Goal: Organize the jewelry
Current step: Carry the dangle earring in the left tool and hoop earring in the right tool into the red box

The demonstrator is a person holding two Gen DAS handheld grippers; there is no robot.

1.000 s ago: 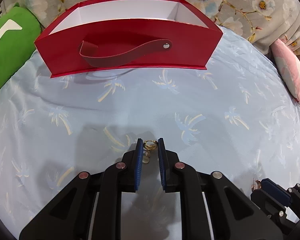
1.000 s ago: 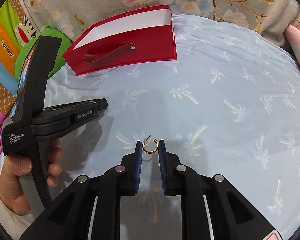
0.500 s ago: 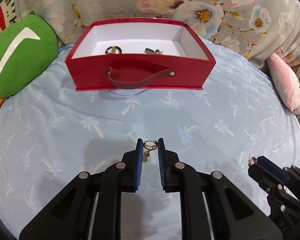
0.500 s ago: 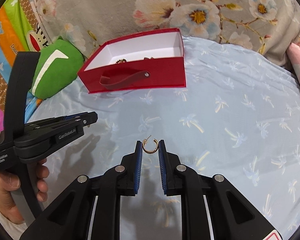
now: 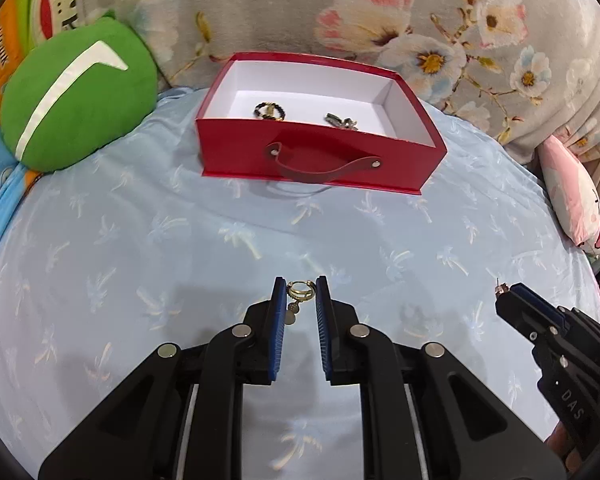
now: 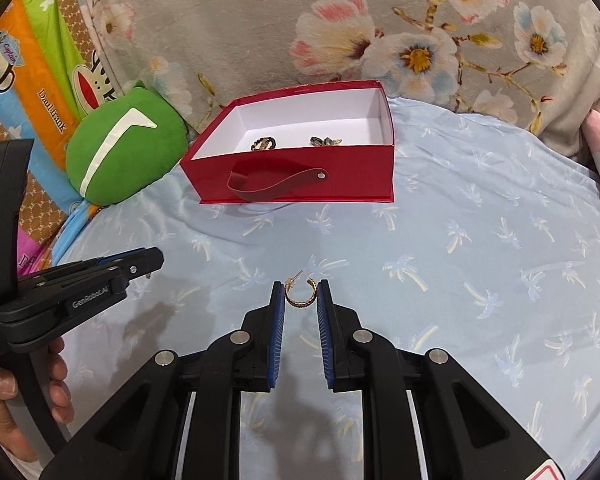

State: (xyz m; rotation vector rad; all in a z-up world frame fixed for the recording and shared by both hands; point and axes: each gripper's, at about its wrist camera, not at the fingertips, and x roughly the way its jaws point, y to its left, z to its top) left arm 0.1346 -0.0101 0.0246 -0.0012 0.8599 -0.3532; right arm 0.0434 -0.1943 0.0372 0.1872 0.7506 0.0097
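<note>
— What have I got in each hand?

— My left gripper (image 5: 300, 292) pinches a gold dangle earring (image 5: 298, 294), small charm hanging; my right gripper (image 6: 301, 294) pinches an open gold hoop earring (image 6: 299, 294) with a post.

— And the red box (image 6: 292, 174)?

— Ahead on the blue sheet (image 6: 480, 260); two dark pieces inside, possibly earrings.

The left hand-held gripper (image 5: 301, 294), black with blue-padded fingers (image 5: 278, 316), points downward at a slant, its pads pinched on a small gold piece. The right hand-held gripper (image 6: 301, 295) slants down alike, its pads clamped on a gold hoop. A bare hand (image 6: 16, 396) grips the left one's handle.
</note>
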